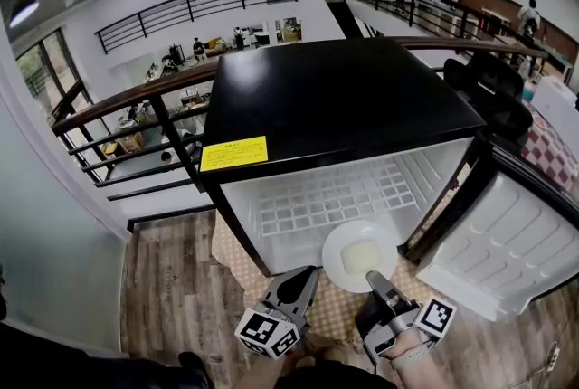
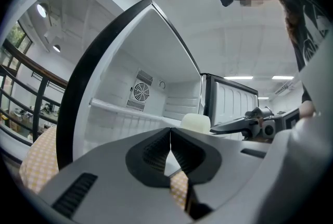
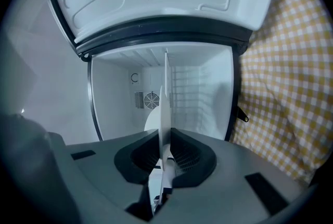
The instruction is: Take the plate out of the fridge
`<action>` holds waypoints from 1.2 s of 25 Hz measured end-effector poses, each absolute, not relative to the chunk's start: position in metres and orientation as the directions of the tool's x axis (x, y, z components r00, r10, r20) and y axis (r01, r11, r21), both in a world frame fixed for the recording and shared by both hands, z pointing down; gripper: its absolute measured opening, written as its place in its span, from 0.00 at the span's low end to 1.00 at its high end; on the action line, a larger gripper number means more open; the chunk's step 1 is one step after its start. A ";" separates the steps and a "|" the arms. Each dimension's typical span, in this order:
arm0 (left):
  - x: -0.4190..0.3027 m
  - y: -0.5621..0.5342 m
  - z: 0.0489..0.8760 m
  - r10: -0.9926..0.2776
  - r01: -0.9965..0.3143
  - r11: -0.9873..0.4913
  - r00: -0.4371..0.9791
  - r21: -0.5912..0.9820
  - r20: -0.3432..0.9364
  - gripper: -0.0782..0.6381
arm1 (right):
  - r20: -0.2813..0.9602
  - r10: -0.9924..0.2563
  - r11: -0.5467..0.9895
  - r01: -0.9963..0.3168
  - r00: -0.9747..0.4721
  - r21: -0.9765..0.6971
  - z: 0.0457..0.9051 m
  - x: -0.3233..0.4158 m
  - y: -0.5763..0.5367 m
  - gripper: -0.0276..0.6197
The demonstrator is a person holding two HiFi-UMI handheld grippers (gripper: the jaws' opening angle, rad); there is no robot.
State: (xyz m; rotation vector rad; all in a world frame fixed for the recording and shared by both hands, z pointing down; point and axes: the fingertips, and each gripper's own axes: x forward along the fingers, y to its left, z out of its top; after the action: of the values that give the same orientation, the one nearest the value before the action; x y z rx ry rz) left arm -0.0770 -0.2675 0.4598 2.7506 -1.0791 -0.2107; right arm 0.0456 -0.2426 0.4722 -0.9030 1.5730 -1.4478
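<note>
Right gripper (image 1: 375,281) reaches forward, jaws clamped on plate (image 1: 342,253) rim; plate just ahead of it, at open fridge (image 1: 335,107) mouth; left gripper (image 1: 305,277) alongside, jaws together, empty.

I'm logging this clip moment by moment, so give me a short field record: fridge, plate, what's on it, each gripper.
fridge: black-topped mini fridge, door swung open, shelves bare
plate: white plate at the front of the opening, held by its near rim
on plate: one pale block
right gripper: right gripper shut on the plate
left gripper: left gripper shut, nothing in it, beside the plate
under fridge: checked cloth
</note>
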 end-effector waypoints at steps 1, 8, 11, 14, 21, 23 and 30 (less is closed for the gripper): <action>-0.077 -0.267 0.460 -0.686 -0.661 -0.718 0.724 0.217 -0.066 0.12 | -0.086 -0.899 0.089 0.011 -0.430 -0.996 0.473 0.046 -0.242 0.13; -0.080 -0.261 0.464 -0.711 -0.687 -0.694 0.701 0.217 -0.058 0.12 | -0.066 -0.891 0.068 0.010 -0.449 -0.998 0.487 0.045 -0.238 0.13; -0.080 -0.258 0.463 -0.722 -0.698 -0.684 0.689 0.211 -0.060 0.12 | -0.060 -0.888 0.062 0.010 -0.456 -0.998 0.492 0.046 -0.237 0.13; -0.083 -0.254 0.465 -0.739 -0.714 -0.667 0.671 0.213 -0.065 0.12 | -0.051 -0.880 0.055 0.004 -0.472 -0.998 0.498 0.045 -0.237 0.13; -0.093 -0.243 0.473 -0.786 -0.756 -0.612 0.614 0.230 -0.074 0.12 | -0.036 -0.852 0.043 -0.001 -0.522 -0.999 0.511 0.040 -0.235 0.13; -0.095 -0.238 0.477 -0.790 -0.761 -0.606 0.609 0.230 -0.068 0.12 | -0.037 -0.844 0.044 0.000 -0.535 -0.999 0.515 0.037 -0.235 0.13; -0.102 -0.229 0.478 -0.800 -0.774 -0.596 0.596 0.211 -0.074 0.12 | -0.024 -0.821 0.033 -0.005 -0.571 -0.999 0.523 0.026 -0.235 0.13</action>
State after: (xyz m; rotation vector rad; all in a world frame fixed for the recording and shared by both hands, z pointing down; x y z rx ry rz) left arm -0.1016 -0.2290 0.4781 2.6639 -1.3240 -0.2405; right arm 0.0259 -0.2353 0.5231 -0.8463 1.6665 -1.6088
